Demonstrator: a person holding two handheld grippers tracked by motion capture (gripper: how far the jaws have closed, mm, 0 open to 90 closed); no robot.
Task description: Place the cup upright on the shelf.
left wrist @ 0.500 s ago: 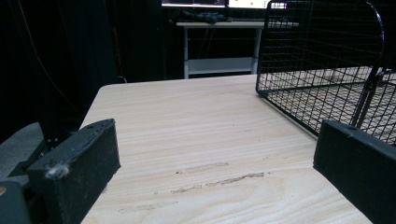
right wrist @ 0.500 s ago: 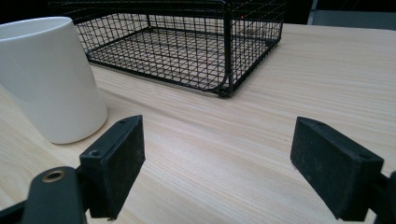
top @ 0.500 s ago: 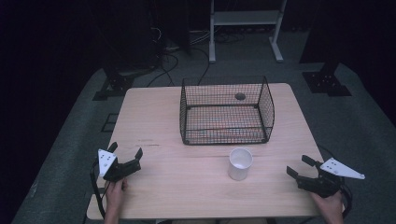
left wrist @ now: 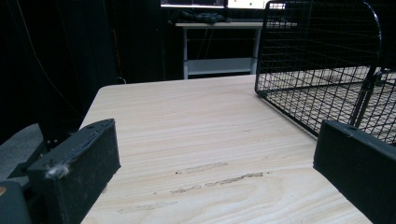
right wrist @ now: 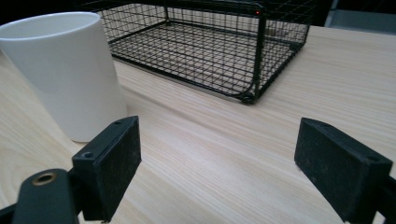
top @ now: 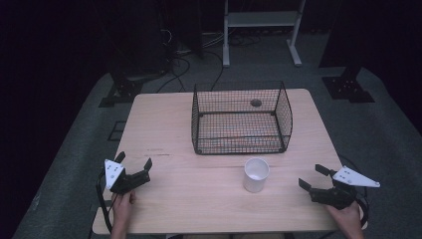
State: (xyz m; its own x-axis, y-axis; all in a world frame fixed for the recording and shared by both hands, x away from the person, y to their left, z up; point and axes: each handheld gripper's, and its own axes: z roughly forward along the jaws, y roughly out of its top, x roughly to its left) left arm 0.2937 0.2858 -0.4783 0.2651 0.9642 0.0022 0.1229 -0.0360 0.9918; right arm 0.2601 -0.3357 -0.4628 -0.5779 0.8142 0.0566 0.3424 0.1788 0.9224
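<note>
A white cup (top: 256, 174) stands upright on the wooden table (top: 199, 199), just in front of the black wire basket (top: 241, 119). The right tongs (top: 313, 178), released with nothing between the jaws, rest near the cup's right. The left tongs (top: 134, 162), likewise released, lie well apart at the table's left.
</note>
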